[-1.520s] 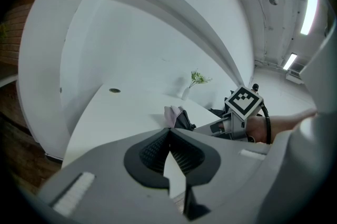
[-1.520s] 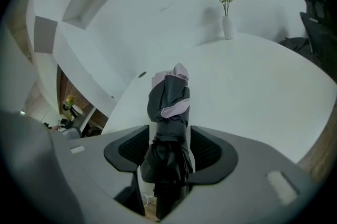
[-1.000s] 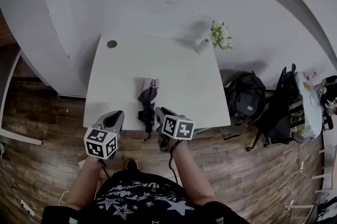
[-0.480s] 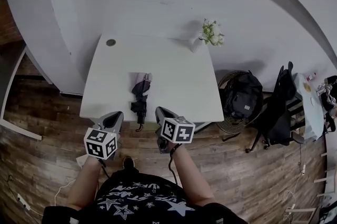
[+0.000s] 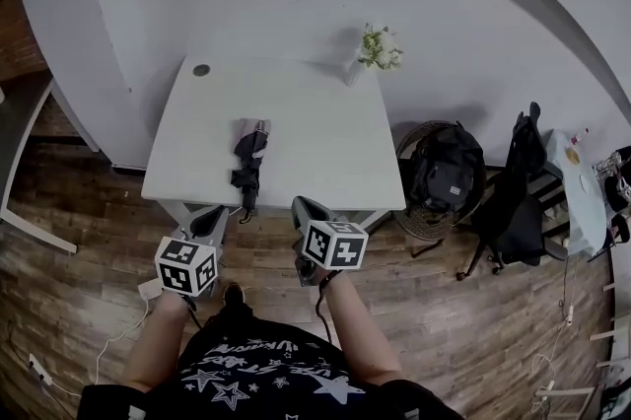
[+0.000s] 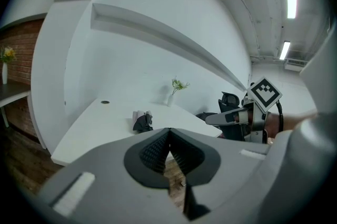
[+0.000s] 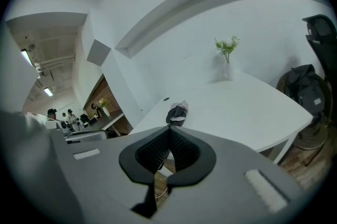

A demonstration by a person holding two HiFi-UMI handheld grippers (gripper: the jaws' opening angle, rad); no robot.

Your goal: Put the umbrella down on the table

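A folded dark umbrella with a pale pink end lies on the white table, near its front edge; it also shows as a small dark bundle in the left gripper view and the right gripper view. Both grippers hang over the wooden floor, short of the table's front edge and apart from the umbrella. My left gripper has its jaws together with nothing between them. My right gripper is shut and empty too.
A small vase of flowers stands at the table's far right corner and a round cable hole is at the far left. A black backpack in a basket and a dark chair stand right of the table. A white wall runs behind.
Both grippers have drawn back from the table's edge over the floor. The umbrella stays lying on the table and now sits farther from them. The right gripper's jaws have shut.
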